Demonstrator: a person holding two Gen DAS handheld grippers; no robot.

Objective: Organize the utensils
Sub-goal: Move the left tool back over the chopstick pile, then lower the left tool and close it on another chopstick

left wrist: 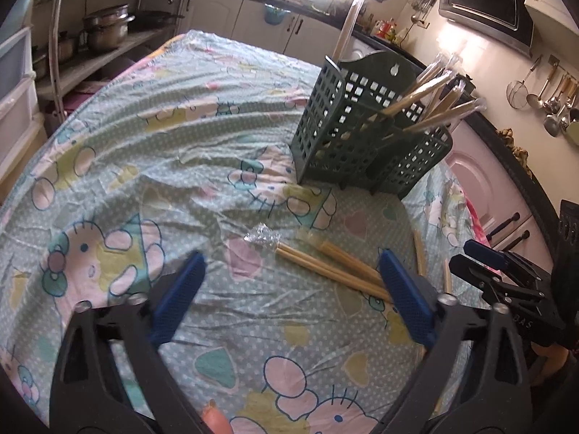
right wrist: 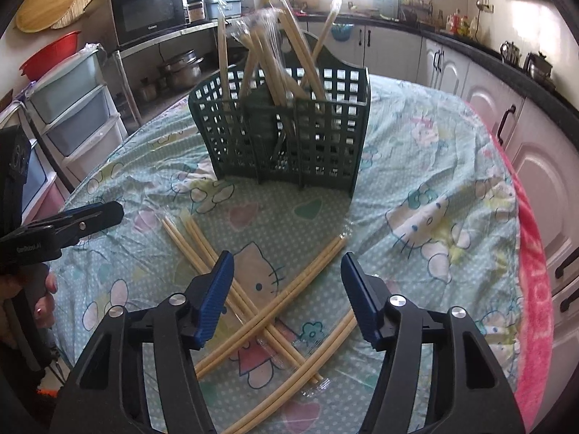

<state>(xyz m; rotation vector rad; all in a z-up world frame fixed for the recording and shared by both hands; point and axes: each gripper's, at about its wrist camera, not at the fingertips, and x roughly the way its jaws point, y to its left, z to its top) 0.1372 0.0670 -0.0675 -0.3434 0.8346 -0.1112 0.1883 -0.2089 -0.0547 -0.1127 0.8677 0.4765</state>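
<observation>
A dark green lattice utensil holder (left wrist: 365, 133) (right wrist: 289, 130) stands on the cartoon-print tablecloth (left wrist: 163, 137) with several wrapped chopstick pairs (left wrist: 430, 101) (right wrist: 267, 58) leaning inside. More wrapped chopstick pairs (right wrist: 275, 311) lie crossed on the cloth in front of it. My left gripper (left wrist: 293, 264) hovers open over the cloth, the near ends of two pairs (left wrist: 325, 264) lying by its right finger. My right gripper (right wrist: 287, 267) is open above the crossed pile, nothing pressed between its pads. The left gripper's tip (right wrist: 94, 217) shows at the left edge of the right wrist view.
A person's hand (right wrist: 39, 300) grips the left tool. Kitchen cabinets (right wrist: 488, 101) run behind and to the right of the table. Shelves with pots (left wrist: 105, 29), a microwave (right wrist: 148, 11) and plastic drawers (right wrist: 72, 108) stand to the left. A pink cloth edge (right wrist: 535, 289) hangs at the table's right.
</observation>
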